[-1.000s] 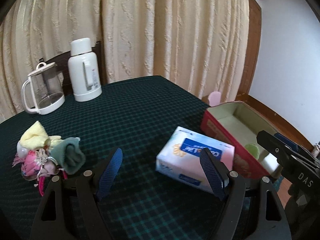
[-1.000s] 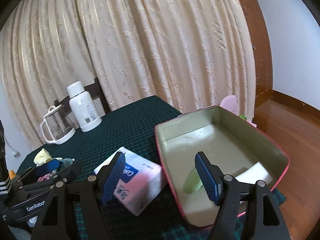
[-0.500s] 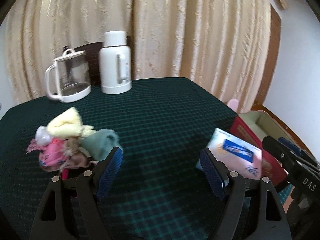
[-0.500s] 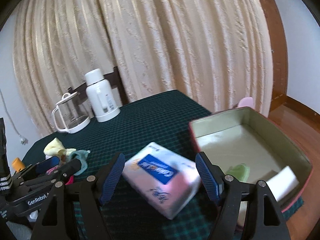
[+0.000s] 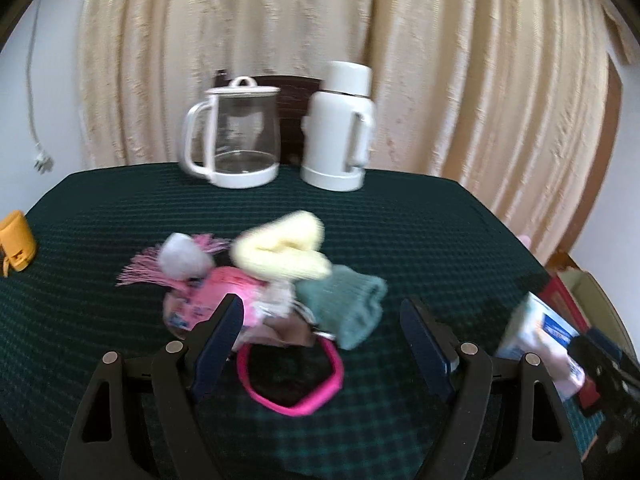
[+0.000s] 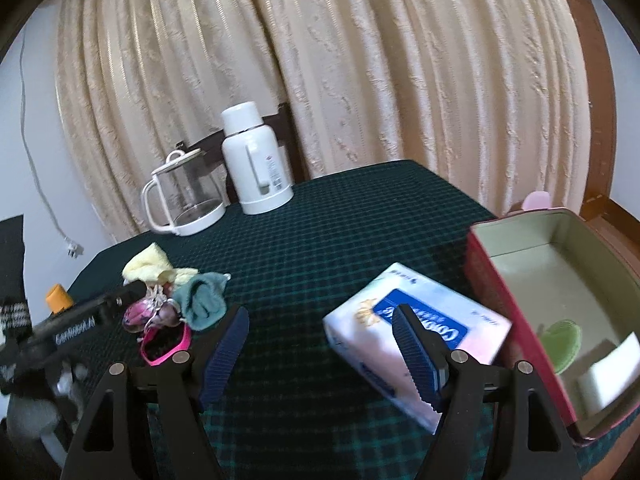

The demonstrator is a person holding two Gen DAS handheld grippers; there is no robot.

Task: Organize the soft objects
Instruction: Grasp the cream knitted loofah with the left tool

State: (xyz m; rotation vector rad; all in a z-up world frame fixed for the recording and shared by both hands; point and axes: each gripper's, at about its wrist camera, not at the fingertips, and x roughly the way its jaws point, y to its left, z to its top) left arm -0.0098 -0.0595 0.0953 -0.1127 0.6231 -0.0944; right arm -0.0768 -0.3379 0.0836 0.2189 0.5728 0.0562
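The left hand-held gripper (image 5: 322,334) had swung to the blurred soft pile (image 5: 276,280), spread; right hand-held gripper (image 6: 320,344) spread, hiding part of the tissue pack (image 6: 416,340).

Left hand-held gripper (image 5: 320,344) hangs open over the soft-object pile (image 5: 276,276).

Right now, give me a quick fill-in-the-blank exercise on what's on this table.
1. Both grippers, left gripper and right gripper, are ____.
2. The hair band nearest the left gripper is ____.
3. The tissue pack lies beside the ____ box.
4. The white thermos stands next to a glass ____.

Answers: open; pink; red; kettle
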